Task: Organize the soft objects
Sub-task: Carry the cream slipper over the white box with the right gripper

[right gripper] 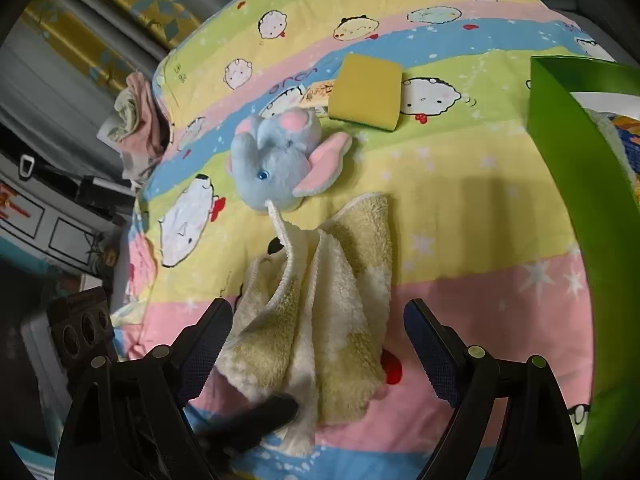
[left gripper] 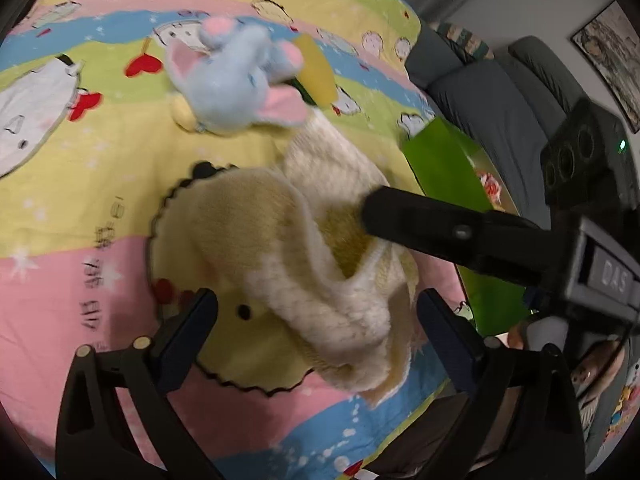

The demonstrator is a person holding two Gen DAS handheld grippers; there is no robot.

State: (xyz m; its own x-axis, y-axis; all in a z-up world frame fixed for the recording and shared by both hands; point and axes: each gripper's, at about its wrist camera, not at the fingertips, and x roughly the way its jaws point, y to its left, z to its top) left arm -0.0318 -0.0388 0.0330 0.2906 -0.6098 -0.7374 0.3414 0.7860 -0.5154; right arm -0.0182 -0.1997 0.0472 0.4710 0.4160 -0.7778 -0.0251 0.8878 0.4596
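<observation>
right now both sets of fingers are wide and holding nothing. no earlier look to compare, so just what's in front of me.

left to right in the right wrist view: pile of pink and pale clothes [right gripper: 136, 120] at the bed's far left edge, then the blue elephant plush [right gripper: 276, 160] on the cartoon bedspread [right gripper: 480, 208], the yellow sponge [right gripper: 366, 94] just beyond it, and the green bin [right gripper: 576, 168] at the right edge with something soft already inside.

cream fleece towel [right gripper: 320, 300] lies crumpled on the bed, one corner touching the elephant. my right gripper [right gripper: 318, 350] straddles its near half, pads clear of the pile on both sides. one finger of my left gripper [left gripper: 318, 340] pokes in at the bottom of that view, at the towel's near edge.

left wrist view: my left gripper is over the same towel [left gripper: 320, 272], fingers spread, nothing pinched. one right-hand finger [left gripper: 420, 224] rests on or just above the fold; can't tell if it presses.

handling, my read: towel is light, limp, thick pile, not fragile, not slippery. it'll sag and drag if pinched at one corner, could tug the elephant along. better to take a bunched ridge near the middle, or two spots along one hem with both hands, then carry it to the bin.
</observation>
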